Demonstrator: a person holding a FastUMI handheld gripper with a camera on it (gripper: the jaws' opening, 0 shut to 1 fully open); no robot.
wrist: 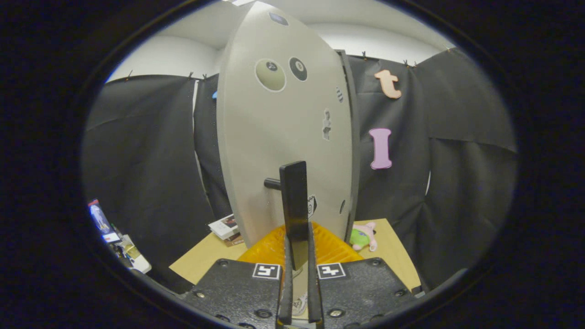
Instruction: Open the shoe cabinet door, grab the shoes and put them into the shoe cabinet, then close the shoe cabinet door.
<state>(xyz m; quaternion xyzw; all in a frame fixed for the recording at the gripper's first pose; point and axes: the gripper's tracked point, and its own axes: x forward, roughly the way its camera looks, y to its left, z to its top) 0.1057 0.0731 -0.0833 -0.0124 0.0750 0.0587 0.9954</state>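
While the hand-held gripper (297, 274) pinches the black bar handle (295, 205) between both fingers, the pale shoe cabinet door (279, 137) stands upright just beyond them, dotted with round stickers (270, 74). Below the door an orange ribbed tray (329, 246) rests on the wooden surface (201, 262), a green-and-pink plush toy (363, 236) right of the door, a small booklet (224, 226) to its left.

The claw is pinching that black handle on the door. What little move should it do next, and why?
Probably pull the handle gently back toward itself, swinging the door further round. The claw is closed on the handle with both fingers against it, and the door stands nearly edge-on. I can't tell from here whether that opens or shuts the cabinet, so keep the pull slow.
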